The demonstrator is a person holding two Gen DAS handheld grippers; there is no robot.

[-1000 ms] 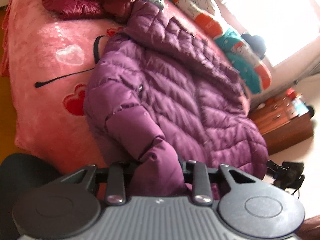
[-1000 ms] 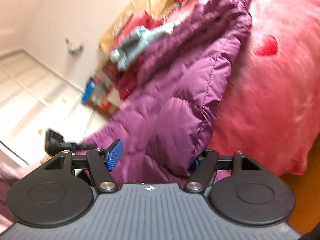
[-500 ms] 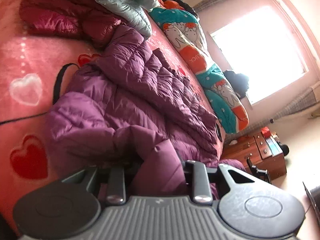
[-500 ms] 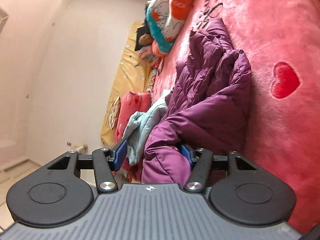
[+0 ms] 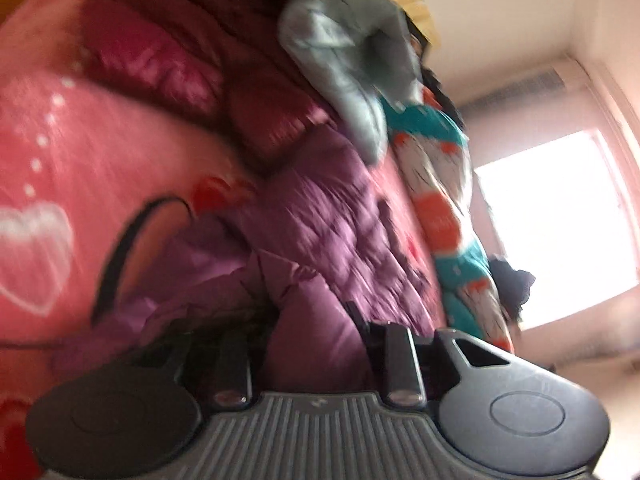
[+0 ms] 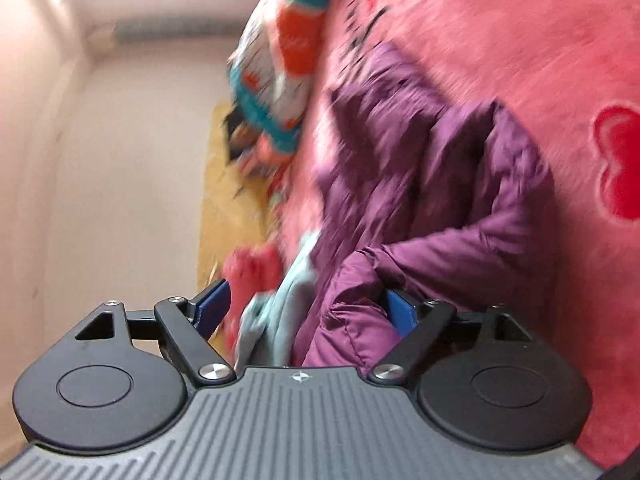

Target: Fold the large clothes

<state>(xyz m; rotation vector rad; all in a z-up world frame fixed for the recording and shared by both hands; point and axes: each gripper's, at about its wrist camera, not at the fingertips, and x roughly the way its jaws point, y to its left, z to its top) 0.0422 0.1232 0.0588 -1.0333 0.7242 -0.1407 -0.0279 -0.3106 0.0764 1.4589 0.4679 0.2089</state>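
The jacket (image 5: 320,236) lies on the blanket (image 5: 60,152), bunched up at its near end, where a fold of it sits between the fingers of the left gripper (image 5: 316,344). Beyond the jacket, a pile of other coats (image 5: 160,52) rests on the same blanket, with a lighter garment (image 5: 344,68) draped over its edge. A long patterned pillow (image 5: 444,208) runs along the far side of the jacket, toward the window (image 5: 560,224). In the right wrist view, another fold of the jacket (image 6: 440,200) lies against the right-hand finger of the right gripper (image 6: 316,308), whose jaws stand wide apart.

No legible text anywhere: black lettering on the pink blanket (image 6: 480,20) is smeared by blur, impossible to read.
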